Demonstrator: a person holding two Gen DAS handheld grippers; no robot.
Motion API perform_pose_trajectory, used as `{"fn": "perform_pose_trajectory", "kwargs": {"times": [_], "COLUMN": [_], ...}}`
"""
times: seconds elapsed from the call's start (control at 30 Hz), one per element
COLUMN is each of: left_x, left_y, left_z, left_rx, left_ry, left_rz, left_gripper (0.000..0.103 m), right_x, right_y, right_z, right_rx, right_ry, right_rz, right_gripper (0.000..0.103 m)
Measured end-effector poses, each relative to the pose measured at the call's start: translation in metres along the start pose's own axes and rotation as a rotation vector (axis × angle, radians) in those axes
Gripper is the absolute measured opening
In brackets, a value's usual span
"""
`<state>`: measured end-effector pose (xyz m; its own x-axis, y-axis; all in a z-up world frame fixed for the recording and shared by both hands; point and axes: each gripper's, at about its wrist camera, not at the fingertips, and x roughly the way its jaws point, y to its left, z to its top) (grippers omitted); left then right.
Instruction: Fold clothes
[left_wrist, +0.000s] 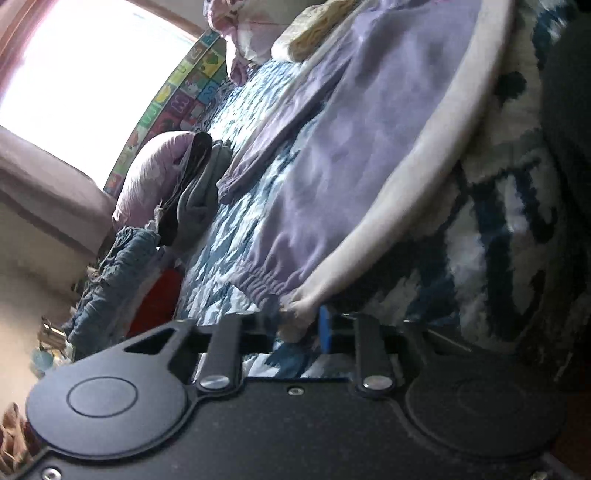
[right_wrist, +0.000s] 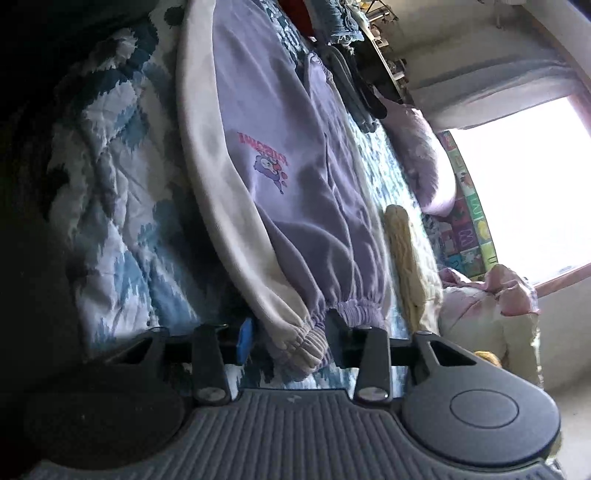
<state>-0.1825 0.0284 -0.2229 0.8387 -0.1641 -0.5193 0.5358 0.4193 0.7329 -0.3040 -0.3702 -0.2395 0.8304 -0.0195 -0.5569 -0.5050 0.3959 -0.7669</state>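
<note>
A lavender garment (left_wrist: 373, 147) with a white band along one edge and gathered elastic ends lies stretched over a blue-and-white quilt (left_wrist: 240, 206). In the right wrist view the lavender garment (right_wrist: 295, 192) shows a small cartoon print with pink lettering (right_wrist: 266, 155). My left gripper (left_wrist: 291, 326) is shut on the corner where the white band meets the elastic hem. At the opposite end, my right gripper (right_wrist: 291, 341) is shut on the bunched white-and-lavender cuff (right_wrist: 303, 347). A loose lavender part with its own cuff (left_wrist: 227, 186) lies beside the main body.
A pile of dark and grey clothes (left_wrist: 195, 184), a lilac pillow (left_wrist: 151, 173) and denim (left_wrist: 110, 280) sit along the bed's window side. A cream knit (right_wrist: 402, 254) and a pink-white garment (right_wrist: 487, 306) lie near my right gripper. A bright window (right_wrist: 528, 184) is behind.
</note>
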Motion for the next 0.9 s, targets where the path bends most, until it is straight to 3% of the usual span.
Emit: {"fn": "perform_pose_trajectory", "kwargs": {"times": [0.03,0.17,0.27,0.57,0.9], "left_x": [0.0,0.001,0.008,0.059,0.134], "left_y": [0.003,0.03,0.05,0.109,0.147], "left_z": [0.002,0.013,0.024,0.064,0.101], "left_rx": [-0.02,-0.156,-0.249,-0.434,-0.499], "left_ry": [0.001,-0.022,-0.037,-0.073,-0.023], "left_rz": [-0.007,-0.024,-0.026,-0.021,-0.045], "left_gripper": [0.016,0.014,0.013,0.011,0.01], "right_x": [0.0,0.0,0.0,0.023,0.078], "right_y": [-0.002,-0.029,-0.056,-0.126,-0.181], "right_z": [0.0,0.002,0.005,-0.001,-0.02], "right_rx": [0.015,0.172,0.303,0.527,0.697], "right_ry": [0.003,-0.003,-0.008,0.001,0.053], "right_rz": [0.018,0.076,0.102,0.131,0.127], "right_gripper": [0.018,0.012,0.01,0.008,0.007]}}
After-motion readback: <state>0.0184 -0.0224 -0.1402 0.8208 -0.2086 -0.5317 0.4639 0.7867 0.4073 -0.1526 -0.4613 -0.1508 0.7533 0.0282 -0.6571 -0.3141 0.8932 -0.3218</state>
